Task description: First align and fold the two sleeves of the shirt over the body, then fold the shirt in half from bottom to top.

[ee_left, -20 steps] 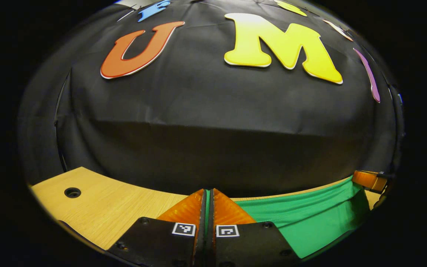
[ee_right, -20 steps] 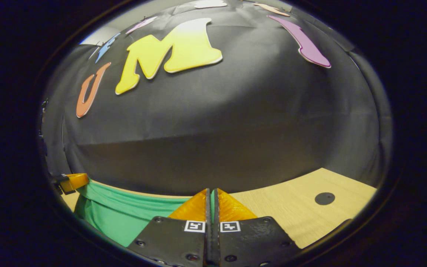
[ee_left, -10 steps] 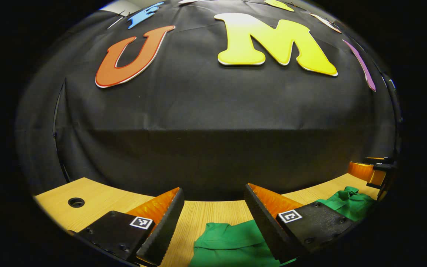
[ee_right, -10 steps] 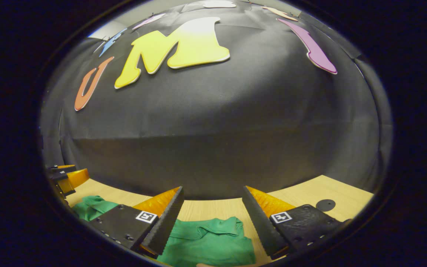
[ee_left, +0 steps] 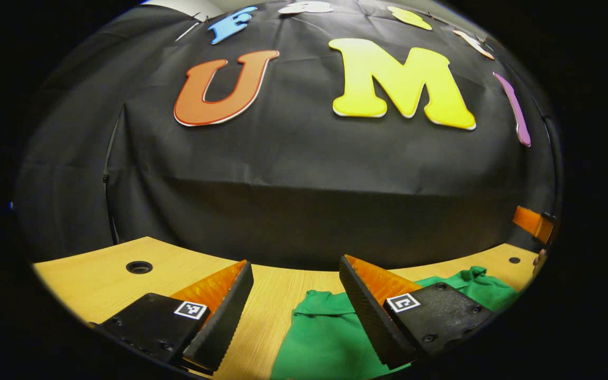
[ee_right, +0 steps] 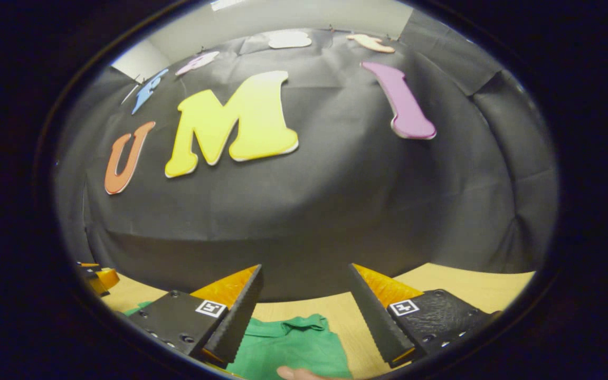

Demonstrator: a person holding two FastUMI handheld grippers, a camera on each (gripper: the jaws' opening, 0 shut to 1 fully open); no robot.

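The green shirt point(ee_left: 325, 338) lies bunched on the wooden table point(ee_left: 98, 279), below and between the fingers of my left gripper point(ee_left: 294, 264), which is open and holds nothing. More of its cloth rises in a rumpled ridge behind the right finger point(ee_left: 372, 316). In the right gripper view the shirt point(ee_right: 293, 345) lies flat on the table under my right gripper point(ee_right: 304, 269), also open with nothing in it. Each gripper sees the other at its edge: the right gripper point(ee_left: 533, 224) and the left gripper point(ee_right: 98, 277).
The black cloth wall point(ee_left: 304, 174) stands close behind the table's far edge. A round hole point(ee_left: 139, 267) sits in the tabletop to the left, and a smaller one point(ee_left: 514, 259) far right. A person's fingertip point(ee_right: 296, 373) shows at the shirt's near edge.
Both grippers were shut on the shirt's raised edge a second ago. They opened and the cloth dropped onto the table. Since then both have drawn back and tilted up slightly.
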